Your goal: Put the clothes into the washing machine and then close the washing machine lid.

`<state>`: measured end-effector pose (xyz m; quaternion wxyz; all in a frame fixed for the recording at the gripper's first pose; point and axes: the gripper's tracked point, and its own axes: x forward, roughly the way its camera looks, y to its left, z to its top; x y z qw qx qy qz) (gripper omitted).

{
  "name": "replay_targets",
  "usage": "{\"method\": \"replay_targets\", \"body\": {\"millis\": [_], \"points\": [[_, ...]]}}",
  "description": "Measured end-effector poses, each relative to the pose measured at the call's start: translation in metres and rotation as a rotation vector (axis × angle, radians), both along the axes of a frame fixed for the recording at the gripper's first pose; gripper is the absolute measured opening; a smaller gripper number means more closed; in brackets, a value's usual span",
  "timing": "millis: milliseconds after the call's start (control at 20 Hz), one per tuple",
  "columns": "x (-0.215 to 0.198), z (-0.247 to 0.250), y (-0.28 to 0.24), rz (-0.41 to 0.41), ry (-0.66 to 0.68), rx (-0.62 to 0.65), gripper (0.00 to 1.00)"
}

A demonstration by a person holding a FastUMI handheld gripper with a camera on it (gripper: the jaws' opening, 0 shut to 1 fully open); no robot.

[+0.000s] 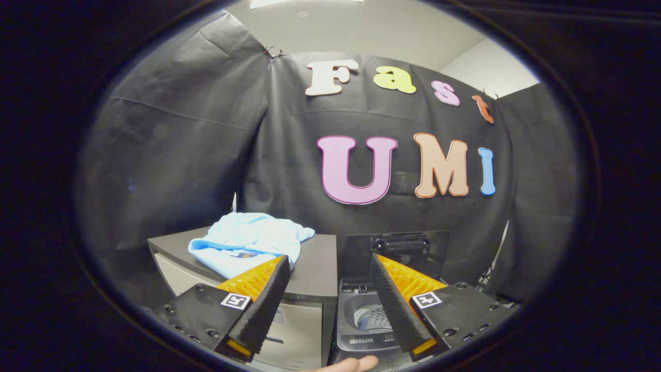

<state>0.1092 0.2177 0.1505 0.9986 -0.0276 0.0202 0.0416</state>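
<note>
A light blue garment (248,244) lies crumpled on top of a grey cabinet (315,268), beyond my left finger. To the cabinet's right stands a small dark washing machine (361,330) with its lid (397,253) raised upright at the back, and its drum (373,318) is visible between my fingers. My gripper (326,289) stands open well short of both, with nothing between its orange and black fingers (268,299).
Black cloth walls close the booth behind and to both sides. The cabinet has a pale drawer front (294,330) facing me. A person's fingertip (351,365) shows low down, just under the washing machine's front.
</note>
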Motion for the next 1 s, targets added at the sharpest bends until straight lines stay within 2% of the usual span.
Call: {"method": "replay_targets", "body": {"millis": [200, 650, 800, 1000], "points": [[0.02, 0.016, 0.026, 0.018, 0.008, 0.002, 0.97], [0.08, -0.006, 0.104, 0.096, 0.141, -0.039, 0.97], [0.088, -0.016, 0.119, 0.113, 0.203, -0.093, 0.98], [0.094, -0.014, 0.131, 0.134, 0.186, -0.105, 0.98]]}}
